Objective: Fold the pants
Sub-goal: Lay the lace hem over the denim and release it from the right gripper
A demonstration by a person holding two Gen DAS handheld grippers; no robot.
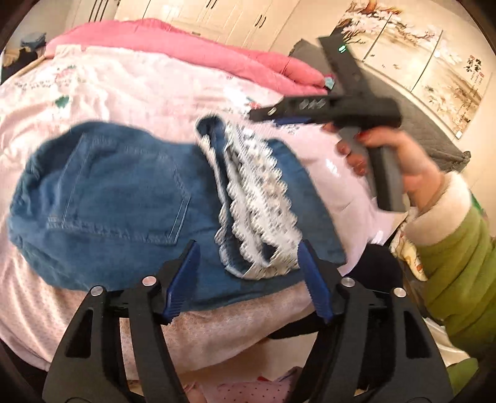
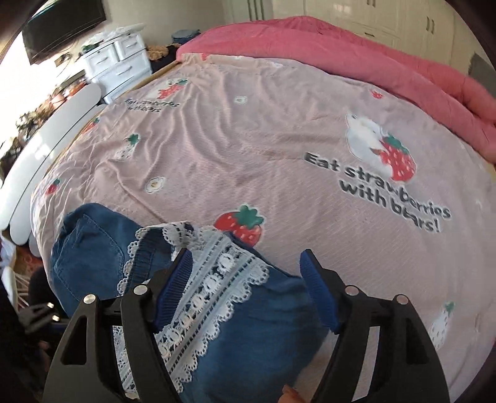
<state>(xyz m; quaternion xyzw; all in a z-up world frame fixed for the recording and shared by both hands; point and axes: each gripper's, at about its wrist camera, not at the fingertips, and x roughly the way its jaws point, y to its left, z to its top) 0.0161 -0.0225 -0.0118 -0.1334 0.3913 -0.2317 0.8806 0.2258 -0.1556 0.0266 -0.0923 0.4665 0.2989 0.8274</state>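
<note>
Blue denim pants (image 1: 117, 201) with white lace trim (image 1: 257, 210) lie folded in a bundle on the pink bed sheet (image 1: 130, 93). My left gripper (image 1: 248, 251) is open and empty, just above the near edge of the pants. In the left wrist view my right gripper (image 1: 263, 113) is held above the far right side of the pants. In the right wrist view my right gripper (image 2: 245, 257) is open and empty, hovering over the lace trim (image 2: 210, 279) and the denim (image 2: 90, 248).
A rolled pink quilt (image 2: 372, 55) lies along the far side of the bed. The sheet (image 2: 279, 139) bears strawberry and bear prints. A white dresser (image 2: 121, 65) and a wall screen (image 2: 62, 24) stand to the left. Wardrobes (image 1: 235, 18) stand behind the bed.
</note>
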